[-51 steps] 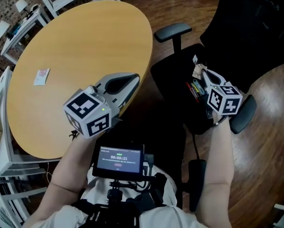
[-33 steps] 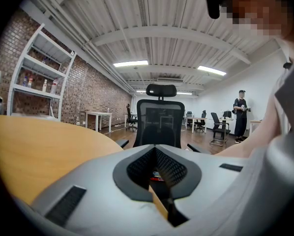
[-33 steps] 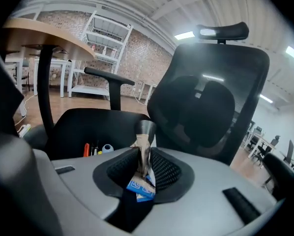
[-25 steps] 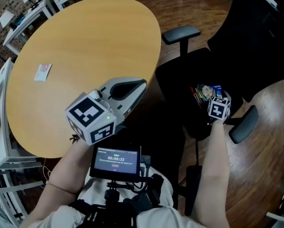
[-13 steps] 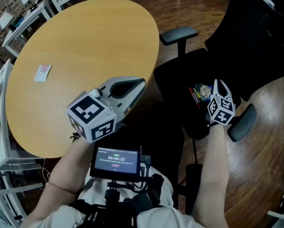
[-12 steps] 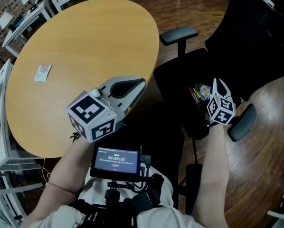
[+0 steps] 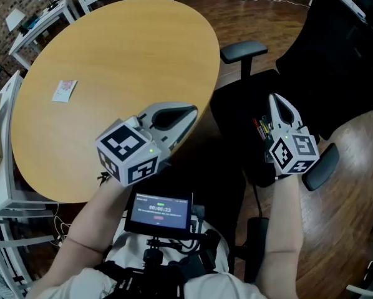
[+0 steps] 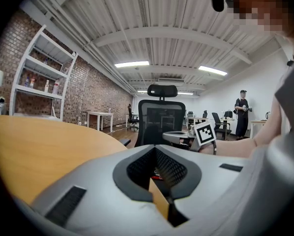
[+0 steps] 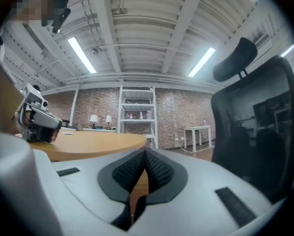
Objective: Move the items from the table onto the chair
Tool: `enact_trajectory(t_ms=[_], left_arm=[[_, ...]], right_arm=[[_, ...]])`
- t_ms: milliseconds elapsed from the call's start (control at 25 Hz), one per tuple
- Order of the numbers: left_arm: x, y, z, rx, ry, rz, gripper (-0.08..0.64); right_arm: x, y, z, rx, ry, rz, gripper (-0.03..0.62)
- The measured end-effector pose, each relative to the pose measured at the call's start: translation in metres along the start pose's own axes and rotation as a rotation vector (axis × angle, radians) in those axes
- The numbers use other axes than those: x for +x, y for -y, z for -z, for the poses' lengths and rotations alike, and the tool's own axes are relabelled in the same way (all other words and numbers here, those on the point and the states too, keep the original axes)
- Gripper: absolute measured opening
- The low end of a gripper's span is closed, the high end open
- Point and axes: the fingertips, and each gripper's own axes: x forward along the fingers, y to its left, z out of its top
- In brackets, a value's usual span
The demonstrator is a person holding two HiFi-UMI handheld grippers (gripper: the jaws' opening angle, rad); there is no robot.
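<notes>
A small pink-and-white packet [image 7: 65,90] lies at the far left of the round wooden table [image 7: 124,48]. Several pens and packets [image 7: 261,128] rest on the seat of the black office chair [image 7: 233,108]. My right gripper [image 7: 275,97] hovers level above that pile; its jaws have just been closing, stand shut [image 9: 145,151], and hold nothing. My left gripper [image 7: 193,109] is over the table's near right edge, pointing toward the chair [image 8: 161,113], shut [image 8: 155,149] and empty.
The chair's armrests [image 7: 243,50] [image 7: 320,157] flank the seat, and its tall back [image 9: 255,122] rises to my right. A small screen [image 7: 159,209] sits at my chest. White shelving [image 7: 2,185] stands left of the table. A person [image 8: 242,113] stands far off.
The right gripper let go of a packet on the chair seat, then rose off the pile and turned level while its jaws shut. The left gripper stayed put.
</notes>
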Motion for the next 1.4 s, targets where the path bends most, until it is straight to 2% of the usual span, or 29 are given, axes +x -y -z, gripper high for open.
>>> enact_trajectory(t_ms=[280,480,680,1000,1400], left_arm=[[-0.016,-0.005,0.004,-0.005,-0.012,-0.038,0.006],[-0.040,-0.017,0.008,-0.013,-0.010,-0.060,0.006],[-0.073,-0.037,0.011,-0.022,0.004,-0.136,0.006],[-0.139,-0.068,0.021,-0.038,0.015,-0.259,0.006],[-0.212,-0.095,0.032,-0.055,0.034,-0.376,0.006]], right_arm=[[0.009,-0.130,-0.067,0.003,0.096,-0.387,0.006],[0.014,-0.196,-0.086,0.052,0.082,-0.523,0.006],[0.018,-0.256,-0.105,0.056,0.113,-0.683,0.006],[0.037,-0.345,-0.100,0.047,0.082,-0.853,0.006],[0.059,-0.424,-0.086,0.045,0.006,-0.944,0.006]])
